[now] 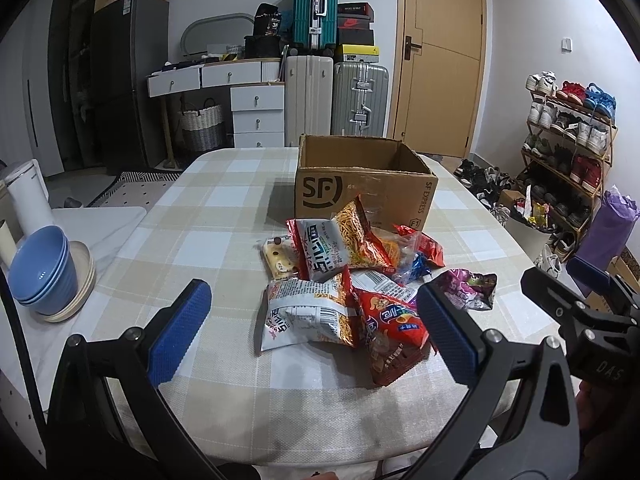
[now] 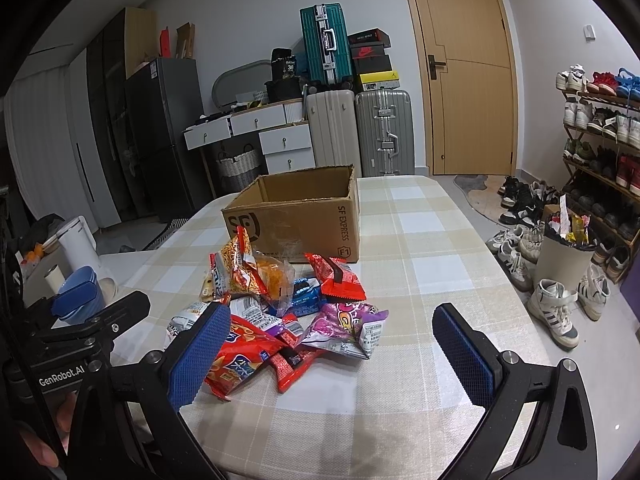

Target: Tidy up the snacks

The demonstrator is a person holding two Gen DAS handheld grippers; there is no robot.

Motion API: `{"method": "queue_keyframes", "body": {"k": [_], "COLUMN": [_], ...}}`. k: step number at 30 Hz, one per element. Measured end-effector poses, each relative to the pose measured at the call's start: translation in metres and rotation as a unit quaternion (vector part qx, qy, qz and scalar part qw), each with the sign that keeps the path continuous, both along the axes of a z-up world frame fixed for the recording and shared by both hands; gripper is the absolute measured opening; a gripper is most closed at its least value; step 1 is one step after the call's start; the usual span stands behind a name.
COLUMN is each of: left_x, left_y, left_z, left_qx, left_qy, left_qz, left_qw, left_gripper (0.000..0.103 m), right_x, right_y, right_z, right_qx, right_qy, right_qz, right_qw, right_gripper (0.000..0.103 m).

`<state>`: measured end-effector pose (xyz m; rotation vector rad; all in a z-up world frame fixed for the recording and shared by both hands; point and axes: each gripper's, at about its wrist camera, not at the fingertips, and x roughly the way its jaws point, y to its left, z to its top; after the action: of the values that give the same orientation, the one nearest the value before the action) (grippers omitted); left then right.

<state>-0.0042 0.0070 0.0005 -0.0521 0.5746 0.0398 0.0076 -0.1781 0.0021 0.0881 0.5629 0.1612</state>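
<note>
Both grippers up front with blue pads spread wide, holding nothing: left gripper [image 1: 312, 330] hovering right over the near edge of the snack pile [image 1: 352, 280], right gripper [image 2: 332, 354] parked just off that pile's right side; packets heaped loose on the checked tablecloth [image 1: 192, 240], red chip bag [image 2: 236, 356] closest, purple packet [image 2: 344, 328] beside it; open cardboard box [image 1: 360, 184] sitting just behind the heap, touching the back bags; blue bowls [image 1: 44, 268] stacked off left
</note>
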Motion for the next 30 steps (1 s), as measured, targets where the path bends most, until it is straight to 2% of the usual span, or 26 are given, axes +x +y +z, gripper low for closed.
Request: {"method": "queue_keyframes", "body": {"k": [10, 21, 25, 28, 30], "left_x": [0.001, 0.008, 0.023, 0.036, 0.046], "left_y": [0.000, 0.020, 0.035, 0.047, 0.050], "left_z": [-0.004, -0.010, -0.025, -0.040, -0.048], "left_qx": [0.004, -0.016, -0.028, -0.066, -0.074], "left_qy": [0.003, 0.026, 0.072, 0.116, 0.139], "left_qz": [-0.006, 0.001, 0.010, 0.005, 0.000], "left_qw": [1.0000, 0.9995, 0.9969, 0.9911, 0.9876], "left_gripper": [0.103, 0.102, 0.102, 0.102, 0.102], "right_x": [0.000, 0.001, 0.007, 0.010, 0.011], "right_y": [0.002, 0.002, 0.003, 0.006, 0.006], "right_z": [-0.002, -0.002, -0.007, -0.012, -0.013], "right_qx": [0.000, 0.000, -0.002, -0.010, -0.009], "right_qy": [0.002, 0.007, 0.026, 0.040, 0.044], "right_qz": [0.001, 0.006, 0.014, 0.019, 0.021], "right_qw": [1.000, 1.000, 1.000, 0.999, 0.999], "right_gripper": [0.103, 0.103, 0.103, 0.103, 0.103]}}
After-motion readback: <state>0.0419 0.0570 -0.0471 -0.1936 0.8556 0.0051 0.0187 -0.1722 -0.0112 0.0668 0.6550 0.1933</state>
